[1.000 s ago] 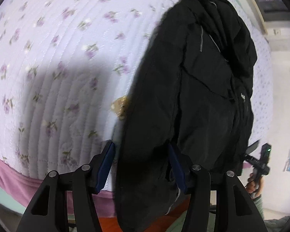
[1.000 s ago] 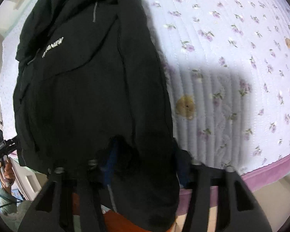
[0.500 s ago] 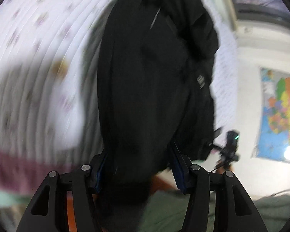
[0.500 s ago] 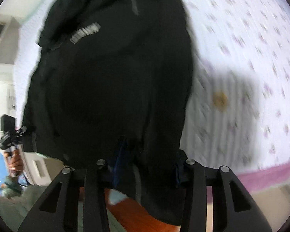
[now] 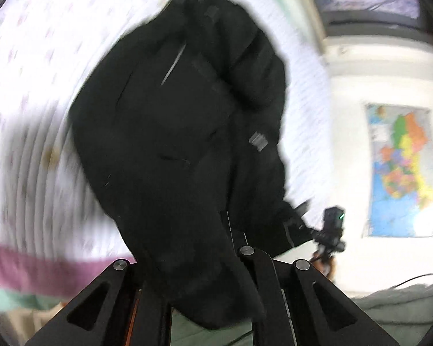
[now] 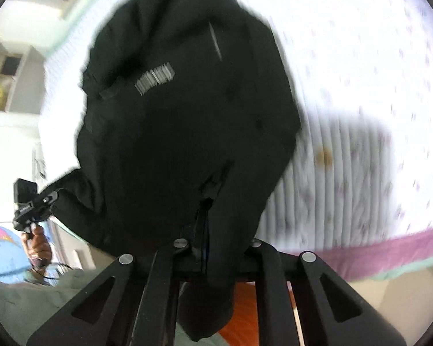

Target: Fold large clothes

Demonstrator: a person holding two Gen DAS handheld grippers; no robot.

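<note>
L gripper [image 5: 199, 262] is clamped on the hem of the black jacket [image 5: 182, 121]; R gripper [image 6: 216, 248] is pinched on hem fabric too, w/ cloth draped over both sets of fingers. Jacket hangs lifted over the floral quilt [image 6: 360, 92], long axis running away from the cameras, collar end far, hem near. Logo [image 6: 155, 77] faces the R cam. Wall map [image 5: 401, 170] shows at L view's right. Frames are blurred.

Bright daylight, heavy motion blur
</note>
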